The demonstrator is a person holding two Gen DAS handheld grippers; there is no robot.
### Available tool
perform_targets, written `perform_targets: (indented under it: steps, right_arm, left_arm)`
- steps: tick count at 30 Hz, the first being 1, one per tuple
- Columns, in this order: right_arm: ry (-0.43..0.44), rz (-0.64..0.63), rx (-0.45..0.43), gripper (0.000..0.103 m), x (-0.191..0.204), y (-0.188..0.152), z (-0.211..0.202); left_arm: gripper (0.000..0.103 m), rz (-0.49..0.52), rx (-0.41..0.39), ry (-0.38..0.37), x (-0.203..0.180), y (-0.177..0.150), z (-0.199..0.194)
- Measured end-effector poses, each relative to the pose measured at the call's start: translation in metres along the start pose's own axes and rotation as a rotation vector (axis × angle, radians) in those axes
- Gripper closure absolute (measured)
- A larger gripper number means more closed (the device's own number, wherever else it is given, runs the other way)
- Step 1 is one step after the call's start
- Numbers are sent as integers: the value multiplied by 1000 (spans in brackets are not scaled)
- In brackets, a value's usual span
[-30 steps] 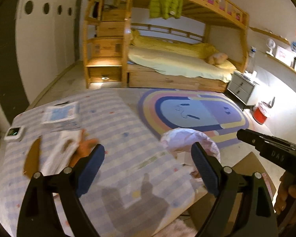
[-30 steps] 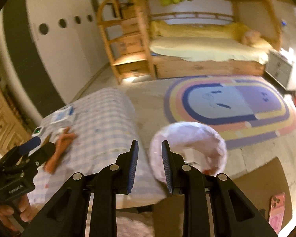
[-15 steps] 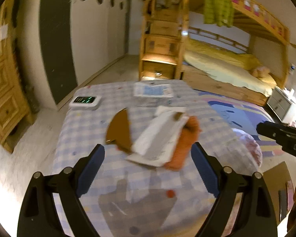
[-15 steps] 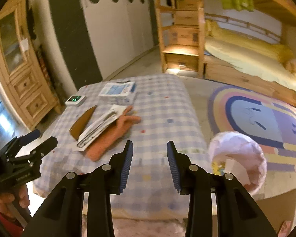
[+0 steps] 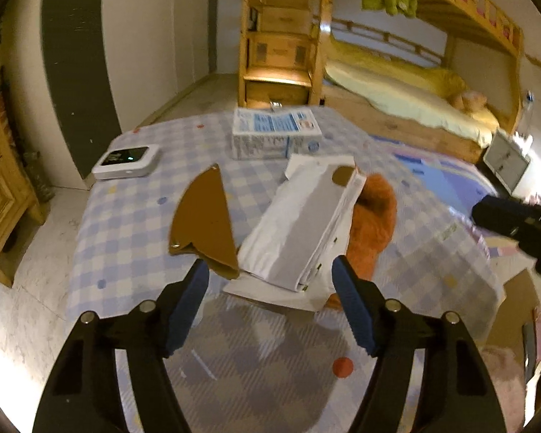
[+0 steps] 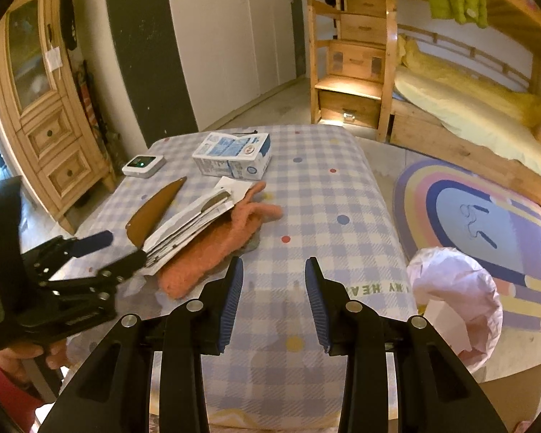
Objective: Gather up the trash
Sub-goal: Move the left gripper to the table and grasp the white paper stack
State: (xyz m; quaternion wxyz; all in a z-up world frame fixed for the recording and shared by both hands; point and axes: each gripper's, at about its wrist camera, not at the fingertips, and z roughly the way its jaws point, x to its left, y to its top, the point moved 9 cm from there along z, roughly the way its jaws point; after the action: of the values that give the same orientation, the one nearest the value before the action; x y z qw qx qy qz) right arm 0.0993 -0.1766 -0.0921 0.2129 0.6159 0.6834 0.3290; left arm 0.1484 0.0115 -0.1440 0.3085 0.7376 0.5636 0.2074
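White paper, brown card and a milk carton lie as trash on the checked table, both tongs spread open above it.

The stack of white papers (image 5: 303, 223) lies at the table's middle, leaning on an orange fluffy glove (image 6: 212, 249) that touches its right side; the brown card piece (image 5: 205, 223) lies just left of the papers, its lower tip meeting them. Beyond the papers rests the blue-and-white milk carton (image 5: 276, 133) on its side, and to the carton's left a small white device (image 5: 126, 160) with a green light. The left gripper (image 5: 270, 288) hangs open just before the papers, gripping nothing. The right gripper (image 6: 272, 288) is open too, empty, over the checked tablecloth (image 6: 324, 195) to the right of the glove. The pink-lined trash bin (image 6: 458, 296) stands on the floor beside the table's right edge.
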Motion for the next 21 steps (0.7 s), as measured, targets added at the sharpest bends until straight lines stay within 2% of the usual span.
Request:
perform_targets:
  steps: [6, 14, 16, 19, 21]
  right_arm:
    - [6, 12, 7, 65, -4, -1, 1]
    - [19, 16, 13, 65, -5, -3, 2]
    - [19, 17, 14, 65, -4, -3, 2]
    - [21, 23, 19, 65, -5, -5, 1]
    - [23, 23, 20, 65, -5, -6, 0]
  left_arm:
    - [34, 33, 57, -20, -5, -7, 23]
    - [34, 24, 82, -114, -9, -5, 34]
    - [37, 10, 81, -135, -9, -6, 34]
    - [41, 5, 78, -126, -9, -6, 32]
    - [51, -1, 79, -123, -8, -6, 33]
